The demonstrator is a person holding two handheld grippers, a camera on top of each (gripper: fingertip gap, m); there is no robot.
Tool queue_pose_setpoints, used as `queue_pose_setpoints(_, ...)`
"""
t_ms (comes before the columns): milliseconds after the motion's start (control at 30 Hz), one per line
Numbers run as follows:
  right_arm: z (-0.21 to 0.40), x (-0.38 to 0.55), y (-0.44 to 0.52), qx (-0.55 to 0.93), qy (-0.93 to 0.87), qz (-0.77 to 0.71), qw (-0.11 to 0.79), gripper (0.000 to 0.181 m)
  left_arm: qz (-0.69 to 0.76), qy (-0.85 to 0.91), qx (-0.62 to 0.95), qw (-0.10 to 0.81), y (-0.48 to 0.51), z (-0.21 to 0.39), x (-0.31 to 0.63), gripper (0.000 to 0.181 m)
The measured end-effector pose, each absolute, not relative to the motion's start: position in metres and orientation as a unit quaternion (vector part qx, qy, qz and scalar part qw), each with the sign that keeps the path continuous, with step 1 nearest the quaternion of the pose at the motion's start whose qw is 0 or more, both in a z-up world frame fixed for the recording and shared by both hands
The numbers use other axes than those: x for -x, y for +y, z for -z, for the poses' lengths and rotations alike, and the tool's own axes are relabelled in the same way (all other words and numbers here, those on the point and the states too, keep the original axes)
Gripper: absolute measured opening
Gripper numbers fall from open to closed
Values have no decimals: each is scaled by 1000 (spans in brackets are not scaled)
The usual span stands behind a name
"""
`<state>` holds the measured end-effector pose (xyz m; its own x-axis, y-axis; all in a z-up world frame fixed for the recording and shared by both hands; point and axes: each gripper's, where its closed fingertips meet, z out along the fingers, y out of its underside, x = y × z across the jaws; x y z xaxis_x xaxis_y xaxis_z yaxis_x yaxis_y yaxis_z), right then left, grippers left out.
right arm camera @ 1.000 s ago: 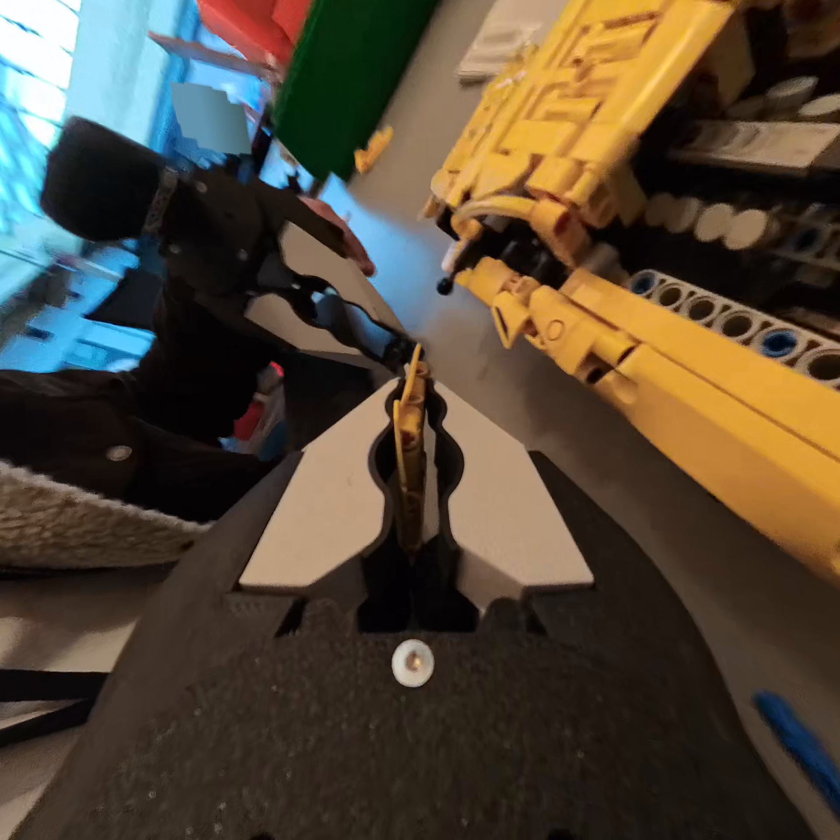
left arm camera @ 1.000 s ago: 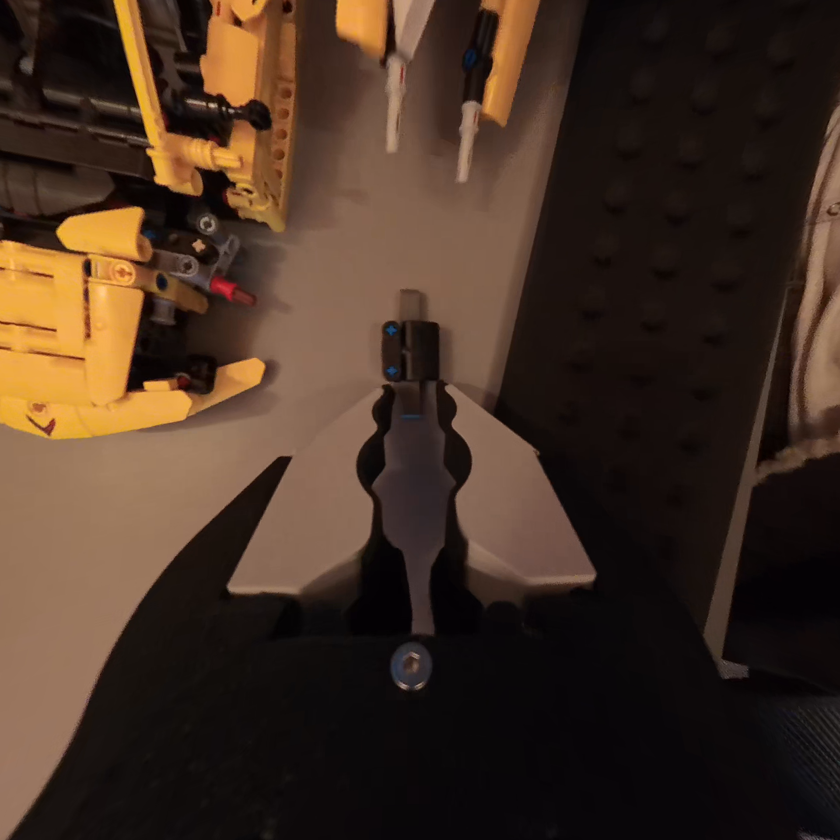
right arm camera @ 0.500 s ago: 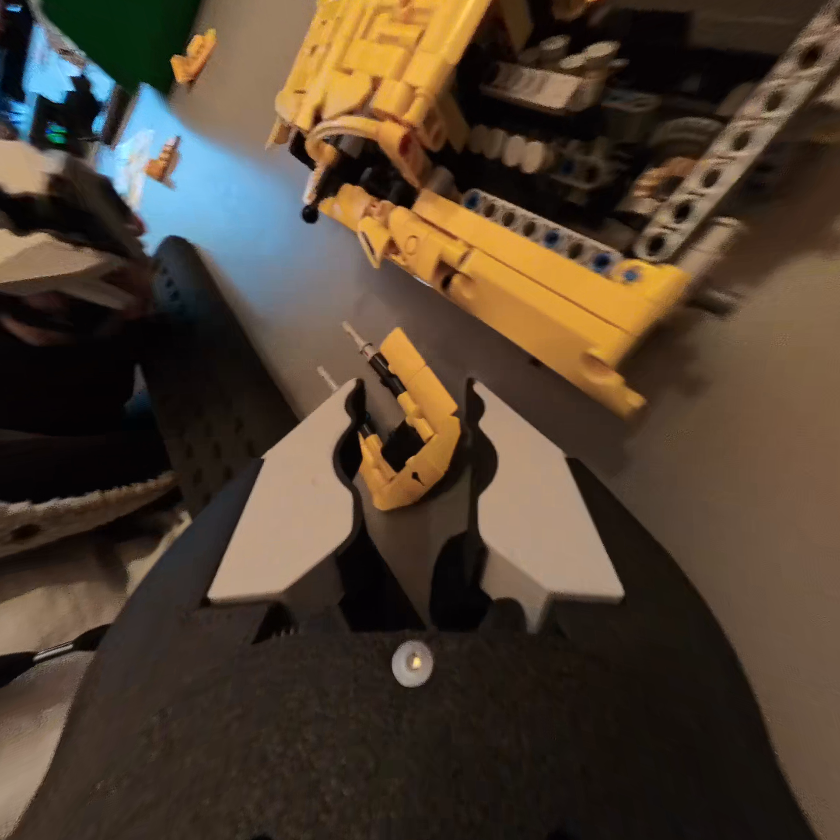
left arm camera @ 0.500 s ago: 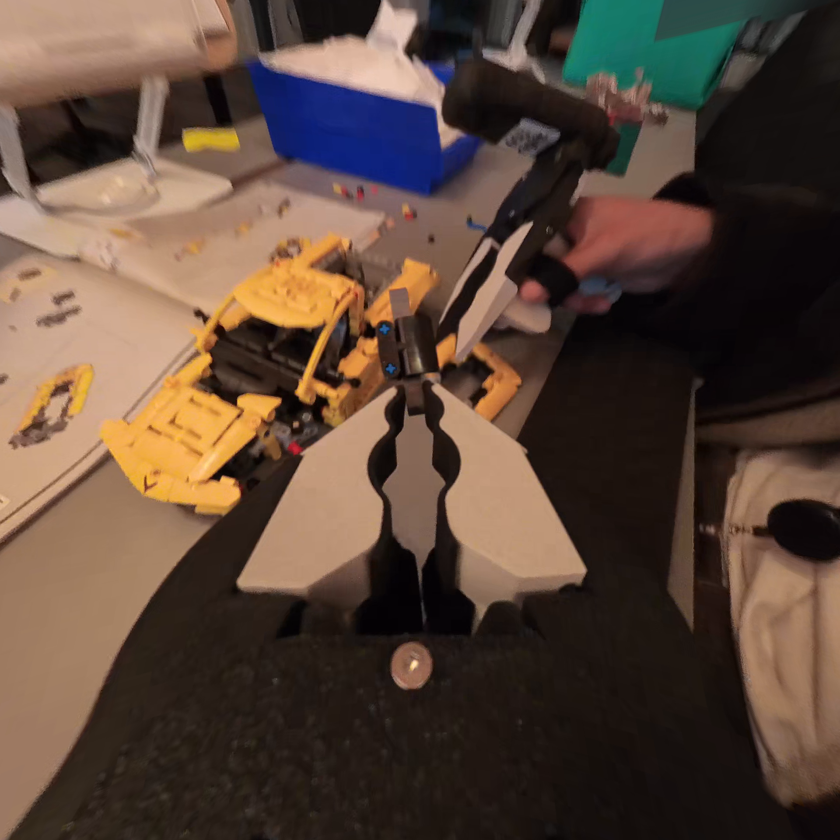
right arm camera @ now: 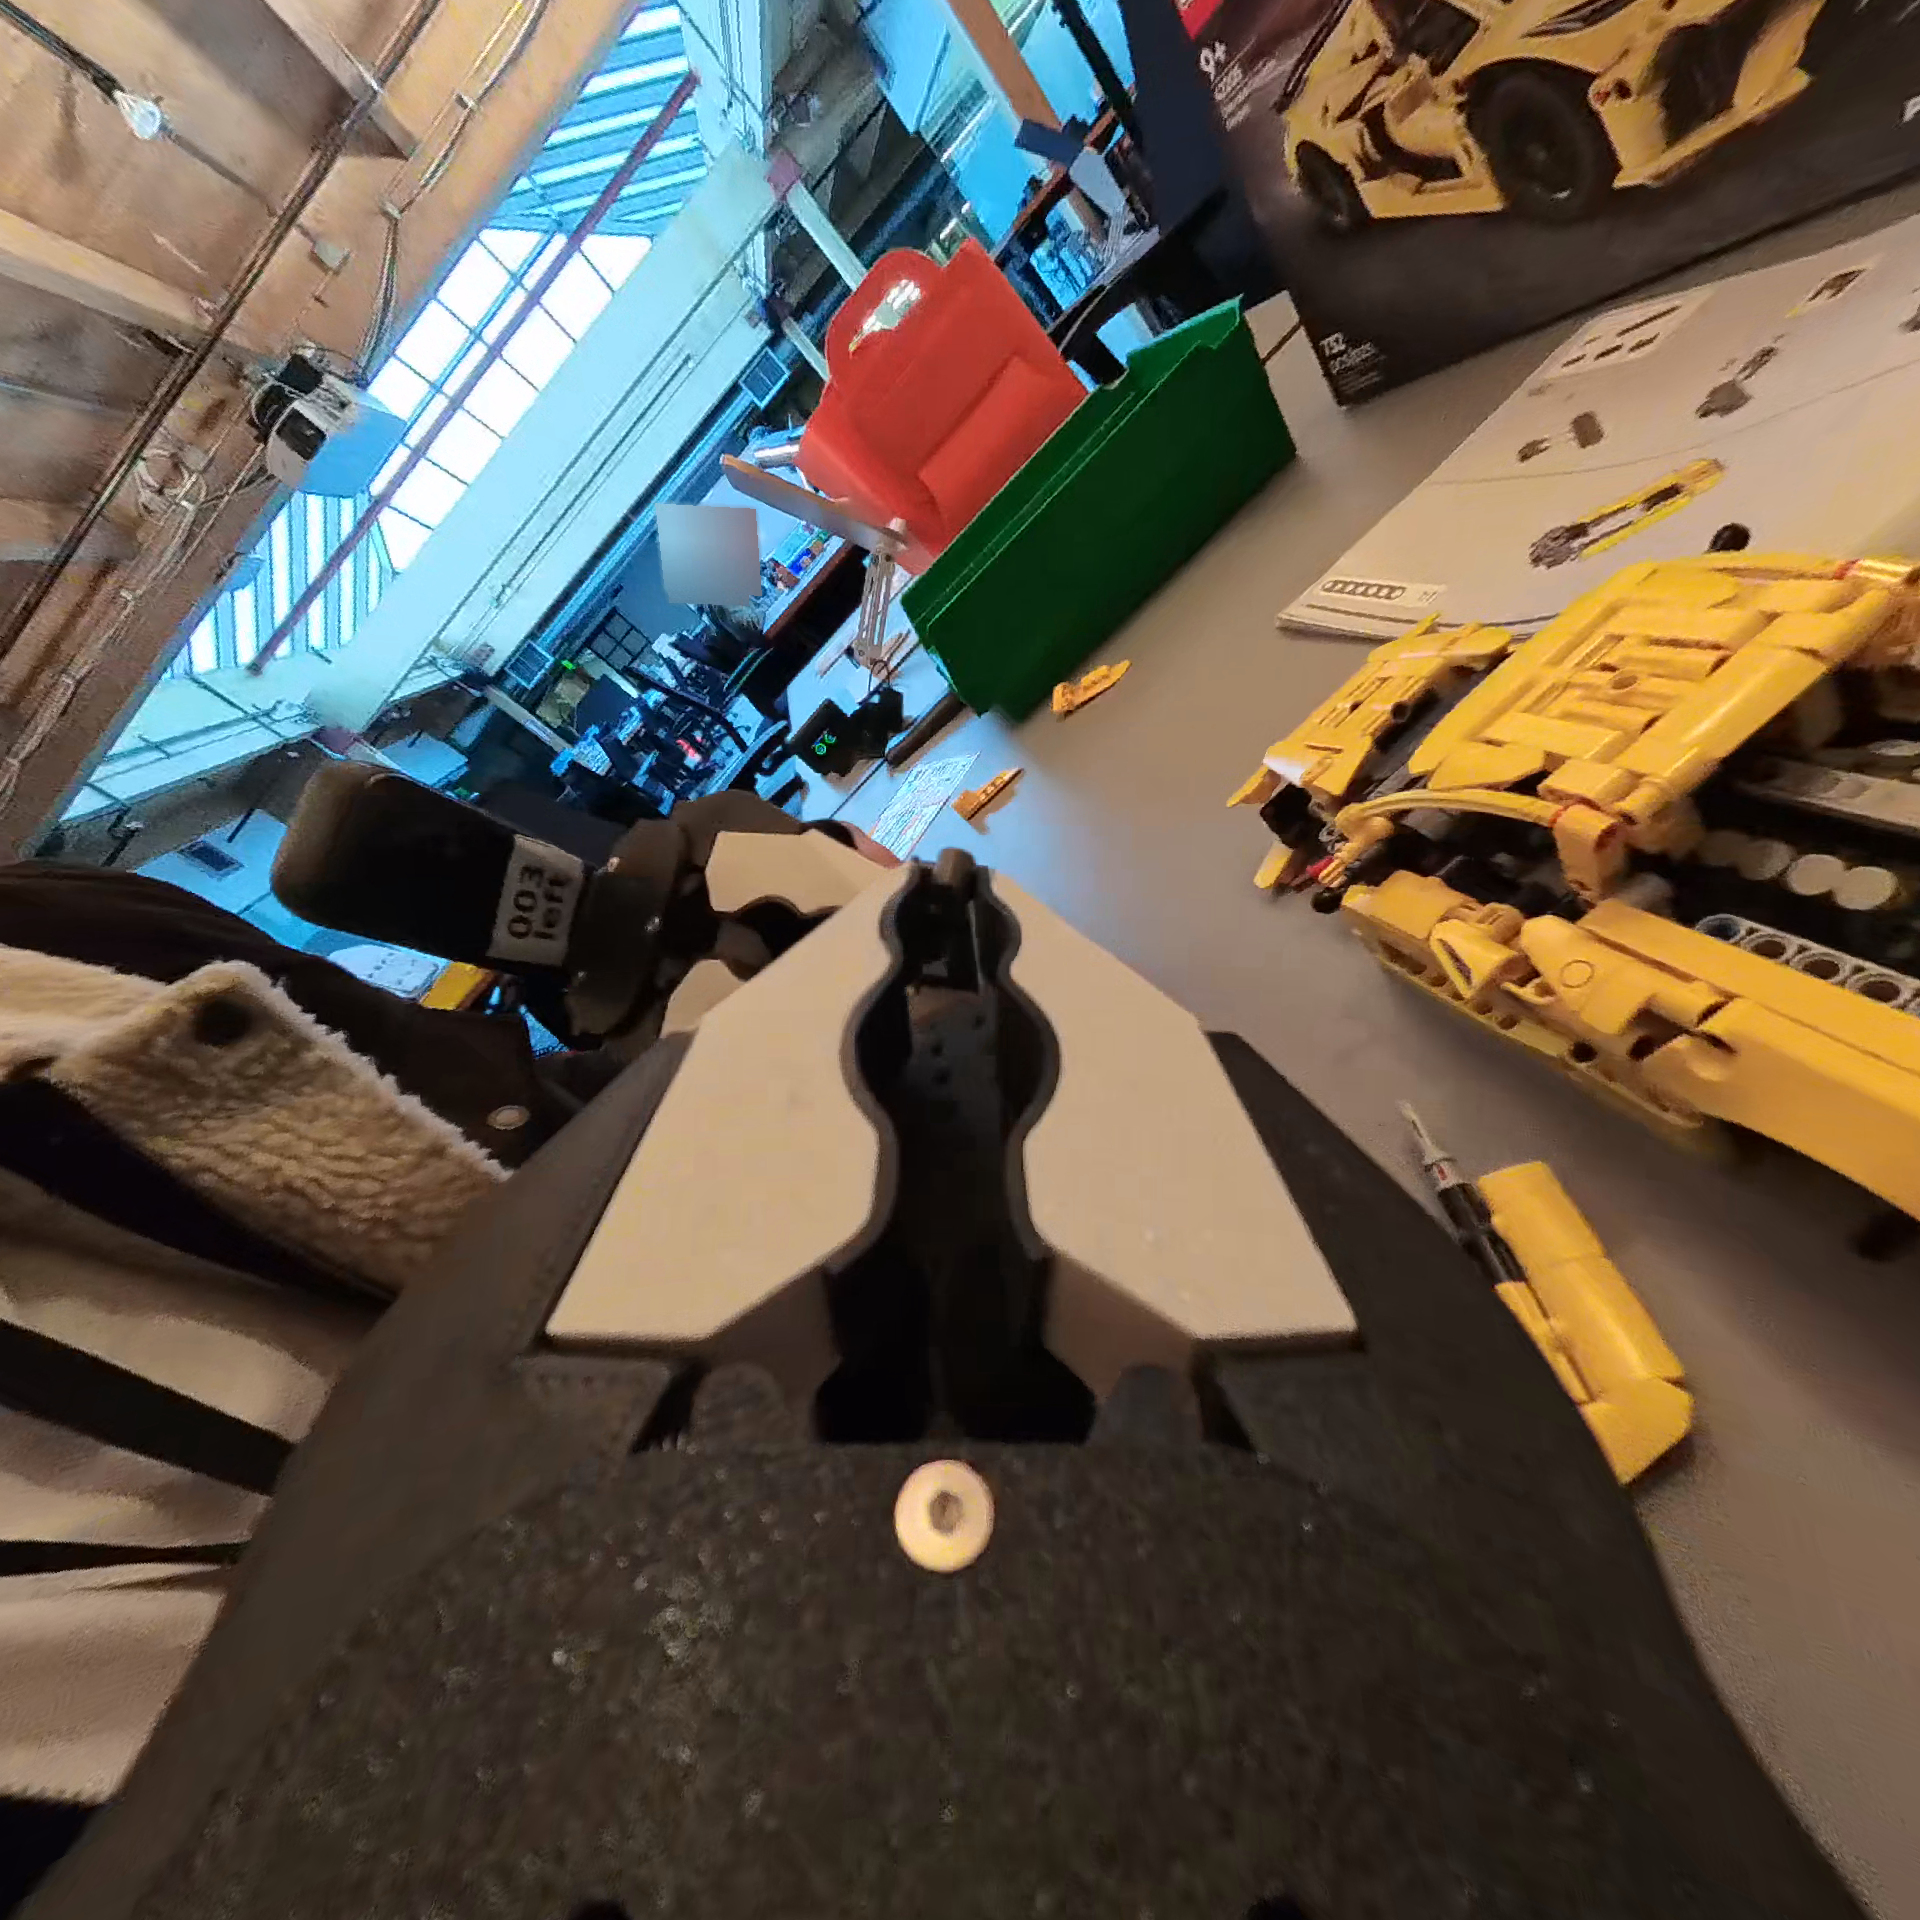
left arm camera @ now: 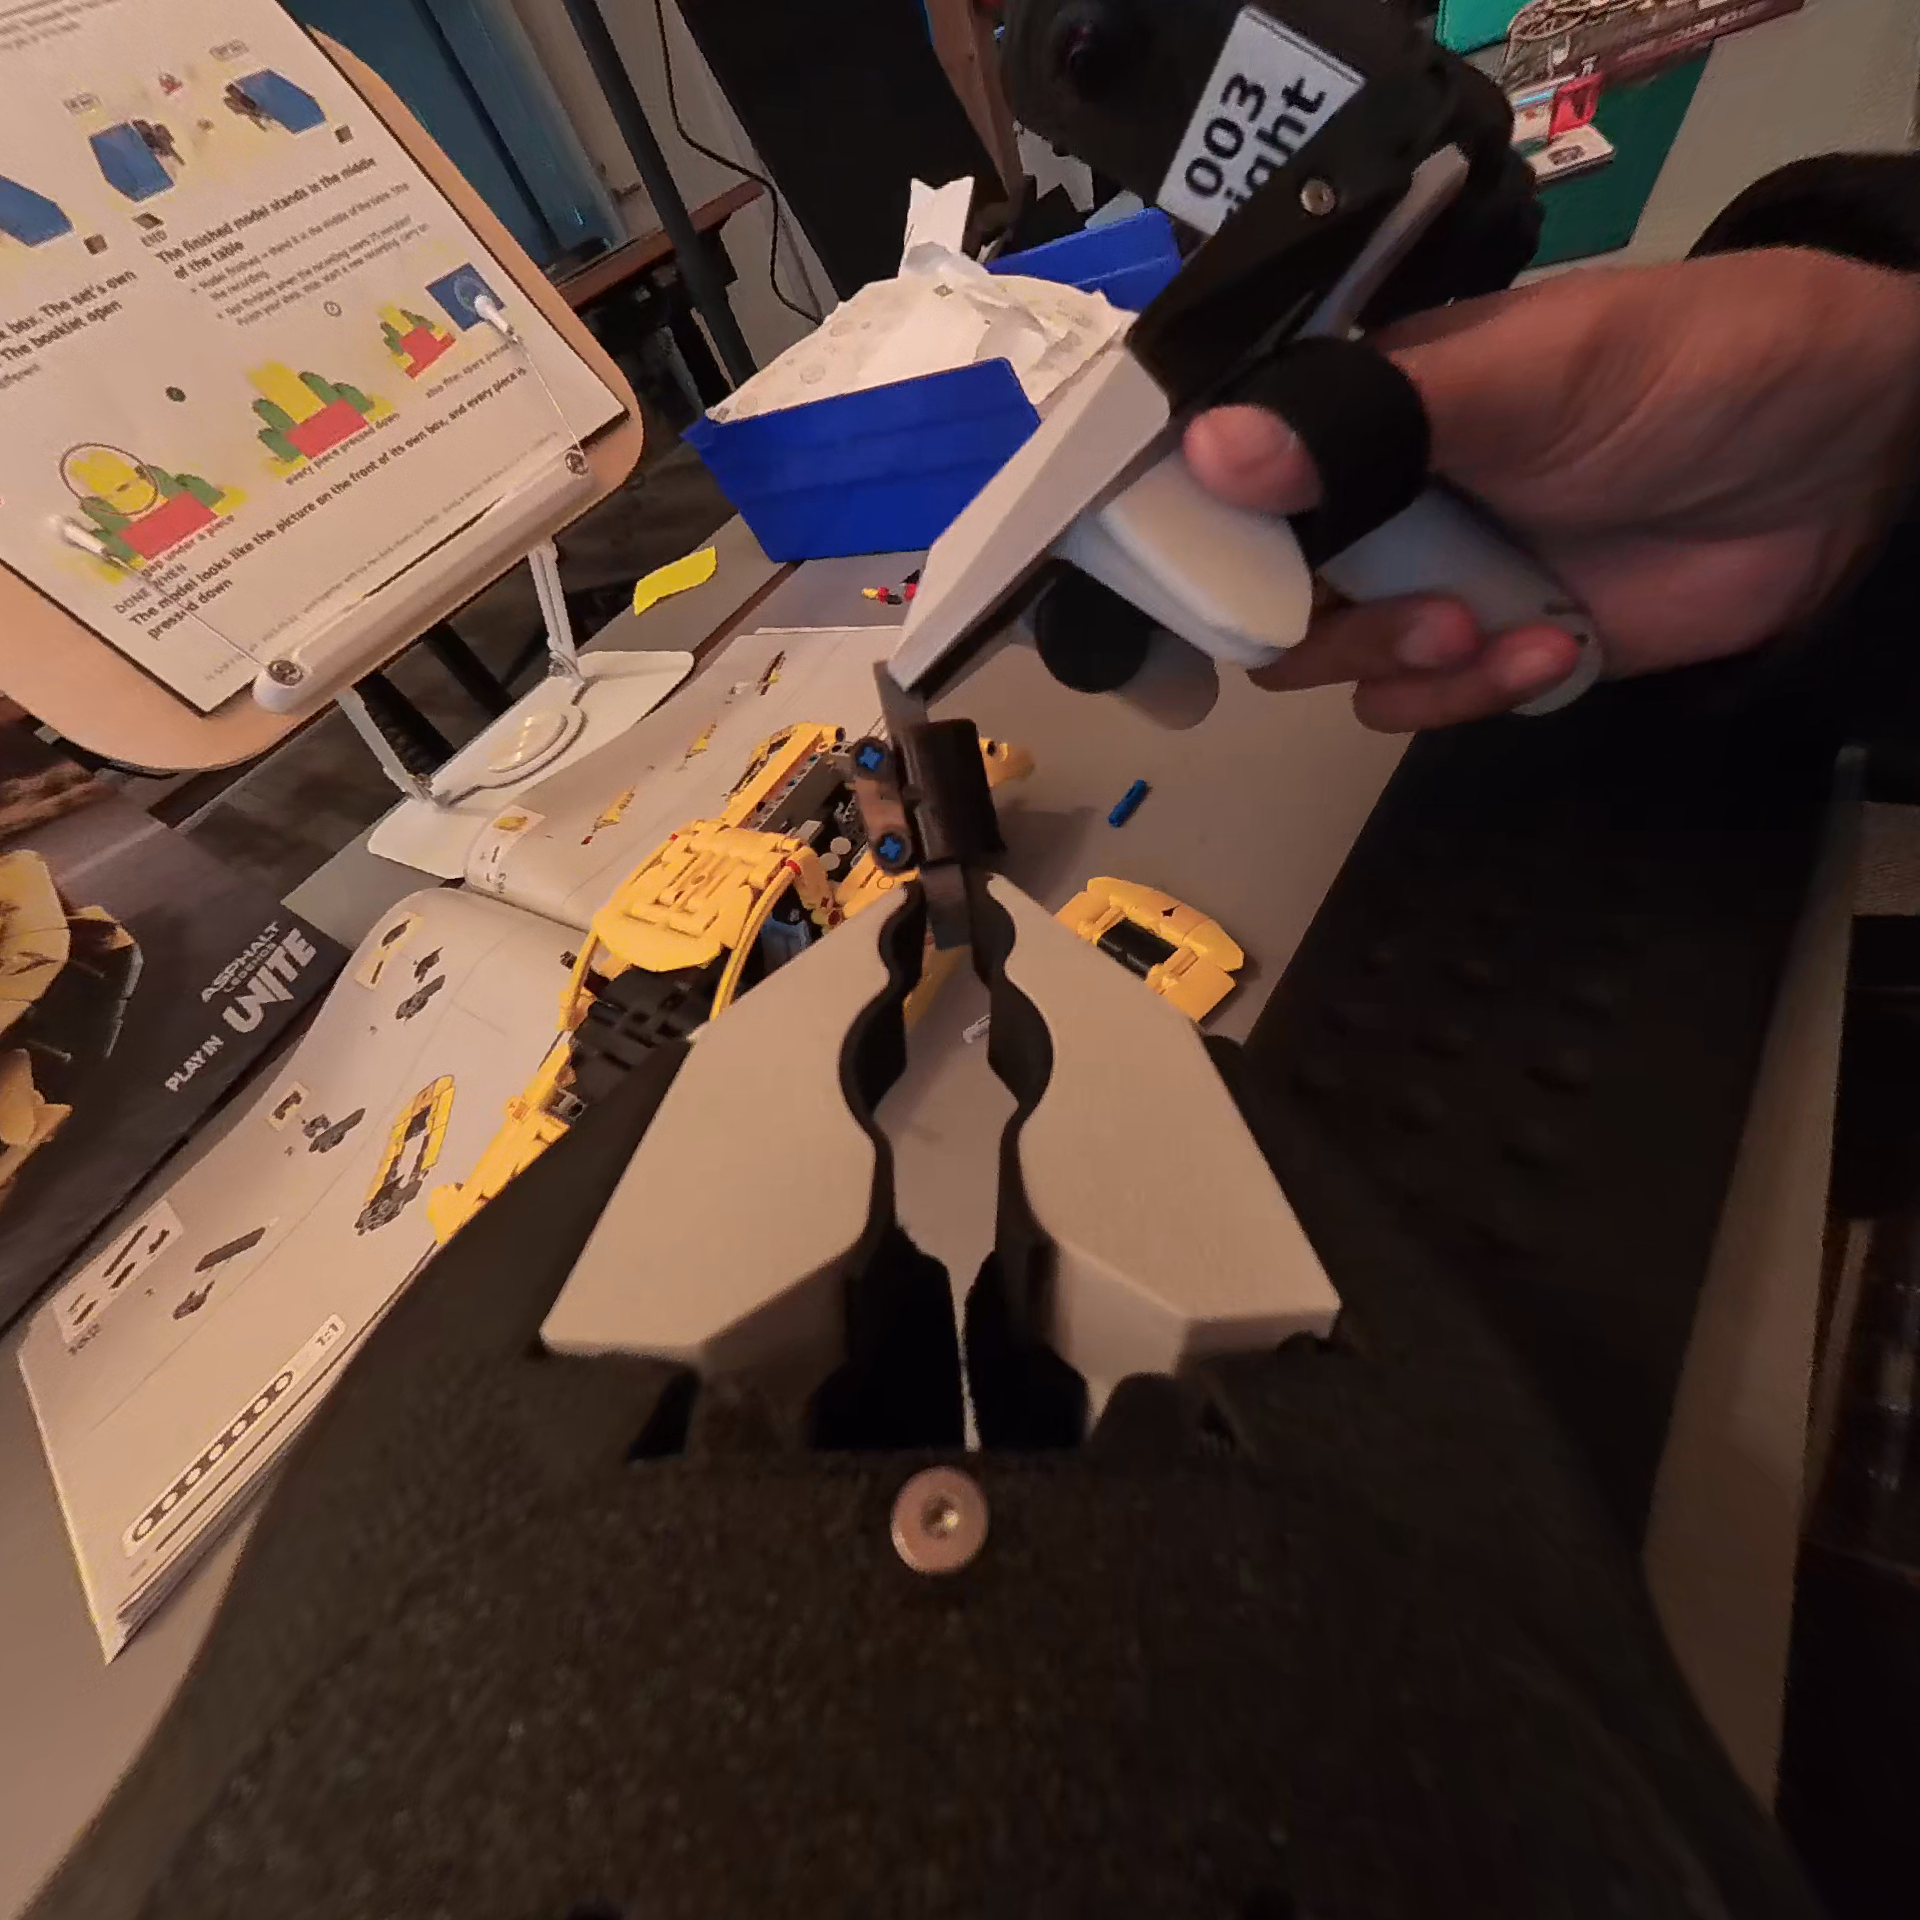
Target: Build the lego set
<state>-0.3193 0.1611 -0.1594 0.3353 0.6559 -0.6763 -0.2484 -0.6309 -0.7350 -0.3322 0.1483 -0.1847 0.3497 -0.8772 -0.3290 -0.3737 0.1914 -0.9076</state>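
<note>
My left gripper [left arm camera: 951, 904] is shut on a small black piece with two blue pins [left arm camera: 925, 810] and holds it up above the table. My right gripper [left arm camera: 896, 681] comes in from the upper right, and its tips meet the upper end of that piece. In the right wrist view my right gripper [right arm camera: 943, 883] is shut on the same dark piece [right arm camera: 948, 868], with the left gripper [right arm camera: 790, 868] just behind it. The yellow car model [left arm camera: 686, 914] stands on the table and also shows in the right wrist view [right arm camera: 1621, 748]. A yellow sub-assembly [right arm camera: 1579, 1320] lies loose on the table.
An open instruction booklet [left arm camera: 312, 1195] lies left of the car. A blue bin [left arm camera: 883, 457] and a board on a stand [left arm camera: 260, 312] are behind. A green bin [right arm camera: 1101, 520], a red bin [right arm camera: 935, 395] and the set's box [right arm camera: 1558, 156] stand farther off. A black studded mat [left arm camera: 1507, 987] lies to the right. Left and right tips are no more than a few centimetres apart.
My left gripper closed on the black piece and lifted it off the table. My right gripper opened, left the yellow sub-assembly on the table, rose and shut on the black piece's upper end.
</note>
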Motion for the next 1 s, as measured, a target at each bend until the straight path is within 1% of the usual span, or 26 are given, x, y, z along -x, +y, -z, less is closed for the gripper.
queue_pose_setpoints(100, 163, 318, 160, 711, -146, -564, 394, 7, 240, 518, 601, 559, 147, 186, 333, 8)
queue_pose_setpoints(167, 161, 317, 158, 698, -143, -584, 388, 7, 297, 497, 607, 543, 144, 182, 334, 9)
queue_pose_setpoints(233, 158, 319, 154, 678, -152, -610, 381, 7, 382, 471, 613, 507, 140, 177, 337, 12)
queue_pose_setpoints(333, 157, 321, 149, 667, -190, -609, 385, 7, 513, 425, 626, 405, 137, 174, 343, 17)
queue_pose_setpoints(467, 153, 322, 149, 664, -235, -598, 382, 7, 616, 404, 630, 246, 127, 182, 351, 24)
queue_pose_setpoints(500, 153, 324, 149, 667, -244, -597, 374, 7, 629, 400, 625, 229, 126, 180, 352, 23)
queue_pose_setpoints(667, 158, 334, 148, 678, -279, -586, 345, 7, 615, 426, 625, 223, 125, 183, 351, 21)
queue_pose_setpoints(800, 162, 342, 145, 681, -293, -586, 327, 7, 609, 433, 624, 228, 125, 185, 348, 8)
queue_pose_setpoints(967, 169, 340, 148, 682, -284, -595, 315, 7, 600, 441, 628, 227, 127, 190, 350, 7)
queue_pose_setpoints(1000, 170, 334, 153, 687, -283, -586, 325, 12, 597, 439, 631, 230, 130, 192, 351, 7)
